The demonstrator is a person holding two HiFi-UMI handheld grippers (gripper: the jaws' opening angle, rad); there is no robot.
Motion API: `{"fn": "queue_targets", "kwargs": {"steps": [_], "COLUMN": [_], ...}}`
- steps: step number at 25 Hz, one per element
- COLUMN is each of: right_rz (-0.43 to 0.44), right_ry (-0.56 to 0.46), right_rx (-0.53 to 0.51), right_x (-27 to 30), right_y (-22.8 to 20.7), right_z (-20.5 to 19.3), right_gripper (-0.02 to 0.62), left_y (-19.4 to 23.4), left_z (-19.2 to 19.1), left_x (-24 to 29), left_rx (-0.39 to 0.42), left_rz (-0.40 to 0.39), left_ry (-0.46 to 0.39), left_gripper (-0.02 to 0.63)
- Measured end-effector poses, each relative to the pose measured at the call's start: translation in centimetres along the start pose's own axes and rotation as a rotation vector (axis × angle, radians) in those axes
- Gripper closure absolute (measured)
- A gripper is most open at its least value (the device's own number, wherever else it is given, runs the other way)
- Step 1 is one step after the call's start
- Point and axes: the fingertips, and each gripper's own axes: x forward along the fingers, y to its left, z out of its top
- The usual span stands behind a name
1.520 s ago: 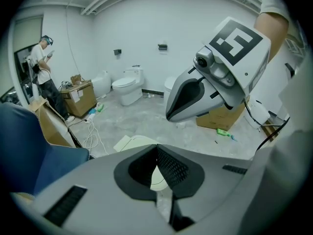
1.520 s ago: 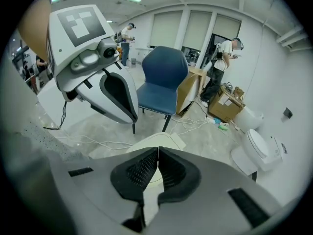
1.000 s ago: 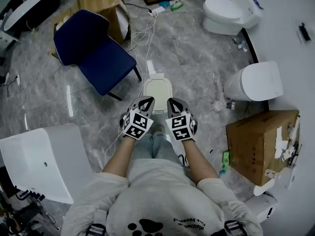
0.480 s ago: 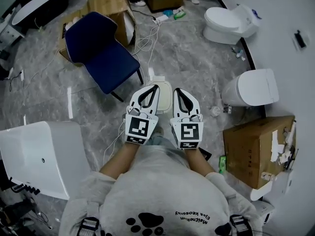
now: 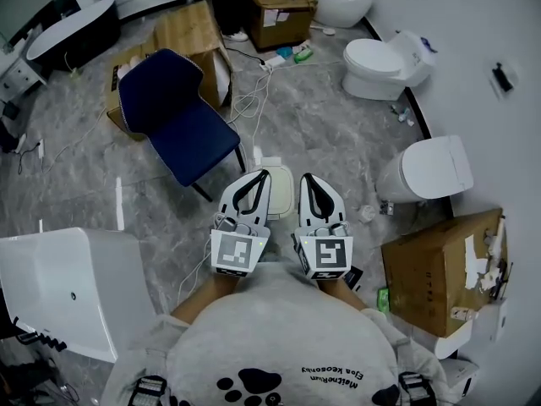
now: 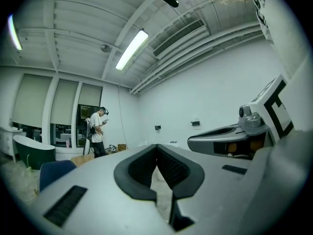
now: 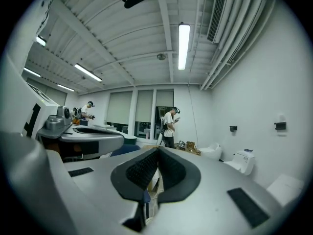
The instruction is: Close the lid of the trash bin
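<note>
The small white trash bin (image 5: 280,186) stands on the grey floor, its cream lid lying flat on top. It shows only in the head view, in the gap between my two grippers, which hide its sides. My left gripper (image 5: 257,175) and right gripper (image 5: 306,178) are held side by side well above it and point level into the room. Both are shut with nothing between the pads; the left gripper (image 6: 157,146) and right gripper (image 7: 158,150) views show only the room beyond the jaws.
A blue chair (image 5: 177,117) stands left of the bin, with cables (image 5: 249,91) on the floor behind it. Two toilets (image 5: 380,57) (image 5: 431,172) and a cardboard box (image 5: 435,269) line the right wall. A white tub (image 5: 63,286) sits at left. A person (image 6: 98,130) stands far off.
Both grippers have risen from low over the bin and tilted up to level. The head camera has risen too, so the bin looks smaller and farther away.
</note>
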Motion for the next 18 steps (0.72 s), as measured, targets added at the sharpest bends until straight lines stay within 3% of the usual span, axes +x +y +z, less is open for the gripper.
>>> {"fn": "queue_targets", "kwargs": {"steps": [4,8,18], "right_rz": [0.015,0.020,0.027], "right_ry": [-0.018,-0.012,-0.016], "right_rx": [-0.023,-0.030,-0.038], "right_x": [0.1,-0.1,-0.6], "right_y": [0.2,0.2,0.4], "right_z": [1.1,1.1,1.6], "right_gripper": [0.562,0.561,0.563], "left_y": [-0.2,-0.1,-1.3], "left_z": [-0.4,0.5,1.0], "left_x": [0.1,0.3,0.2], "left_rx": [0.001,-0.013,-0.003], "left_rz": [-0.011,-0.010,-0.053], "left_ry": [0.033,-0.020,0.017], "left_gripper": [0.586,0.585,0.585]}}
